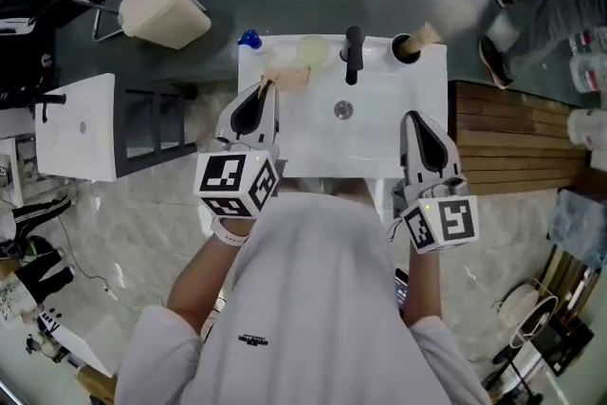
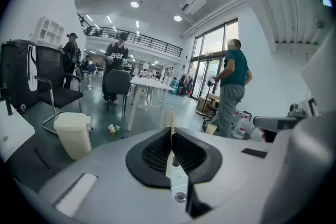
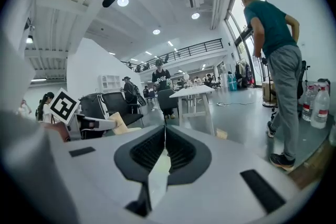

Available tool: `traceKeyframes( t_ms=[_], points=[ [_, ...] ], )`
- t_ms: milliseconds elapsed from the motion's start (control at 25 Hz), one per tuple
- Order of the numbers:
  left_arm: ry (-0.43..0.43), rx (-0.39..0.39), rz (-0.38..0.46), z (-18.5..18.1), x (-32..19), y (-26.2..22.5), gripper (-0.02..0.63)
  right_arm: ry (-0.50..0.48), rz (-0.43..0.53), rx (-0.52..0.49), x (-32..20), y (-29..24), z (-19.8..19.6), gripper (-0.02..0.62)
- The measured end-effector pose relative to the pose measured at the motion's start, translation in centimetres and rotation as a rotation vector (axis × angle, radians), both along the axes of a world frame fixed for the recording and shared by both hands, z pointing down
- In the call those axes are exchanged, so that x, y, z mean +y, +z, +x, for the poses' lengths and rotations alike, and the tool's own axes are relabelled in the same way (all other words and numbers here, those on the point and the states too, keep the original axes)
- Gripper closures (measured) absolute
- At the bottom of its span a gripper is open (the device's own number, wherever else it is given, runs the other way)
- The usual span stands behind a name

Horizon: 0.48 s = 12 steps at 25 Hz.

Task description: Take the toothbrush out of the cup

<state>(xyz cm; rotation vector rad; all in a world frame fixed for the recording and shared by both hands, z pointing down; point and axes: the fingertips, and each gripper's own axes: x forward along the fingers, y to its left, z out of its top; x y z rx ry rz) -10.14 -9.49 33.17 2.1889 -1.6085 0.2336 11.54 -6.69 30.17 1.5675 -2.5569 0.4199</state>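
The left gripper (image 1: 258, 101) jaws were clenched on the tan toothbrush (image 1: 287, 76), apparently lifted clear of the pale cup (image 1: 313, 49) just ahead, while the right gripper (image 1: 415, 123) jaws were clenched empty; next, carry it away.

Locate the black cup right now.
Head view: the black cup stands on the far right corner of the white sink, just right of the black faucet.

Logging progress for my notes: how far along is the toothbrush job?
Done: the left tongs are shut on what looks like the pale toothbrush, above the sink and clear of the pale cup. In hand: the held brush. Left: probably setting it down; the right tongs are shut, empty.
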Motion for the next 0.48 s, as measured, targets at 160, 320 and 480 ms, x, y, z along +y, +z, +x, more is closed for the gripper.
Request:
traceKeyframes(
  t_ms=[160,320,480],
  points=[
    [0.012,-0.004,-0.017,0.4,0.8,0.3,0.599,0.028,0.023,-0.001,-0.5,-0.7,1.1,0.588],
    [0.019,-0.009,-0.034,1.2,1.0,0.6,0.599,0.047,0.026,0.004,-1.1,-0.9,2.3,0.588],
    [0.036,-0.022,-0.053,2.1,0.9,0.9,0.600,0.059,0.020,0.011,-2.1,-0.8,3.6,0.588]
  ],
)
